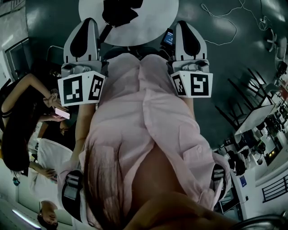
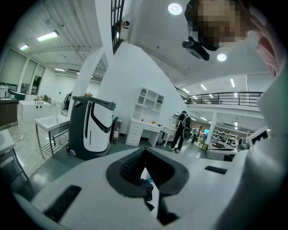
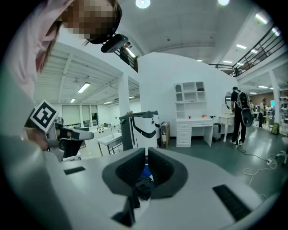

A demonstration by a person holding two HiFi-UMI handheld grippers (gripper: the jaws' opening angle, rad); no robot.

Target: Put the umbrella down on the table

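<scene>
In the head view a round white table stands at the top, just beyond both grippers. A black bundle, which looks like the umbrella, lies on it; its far part is cut off by the frame. My left gripper and right gripper point toward the table's near edge, one on each side of a pink shirt. Seen in its own view, the left gripper has its jaws together. The right gripper is shut too. Neither holds the umbrella.
People sit at the left, one with a phone. Dark chairs and a loose cable lie to the right. Ahead stand a white-and-black machine, a white desk and a person with a backpack.
</scene>
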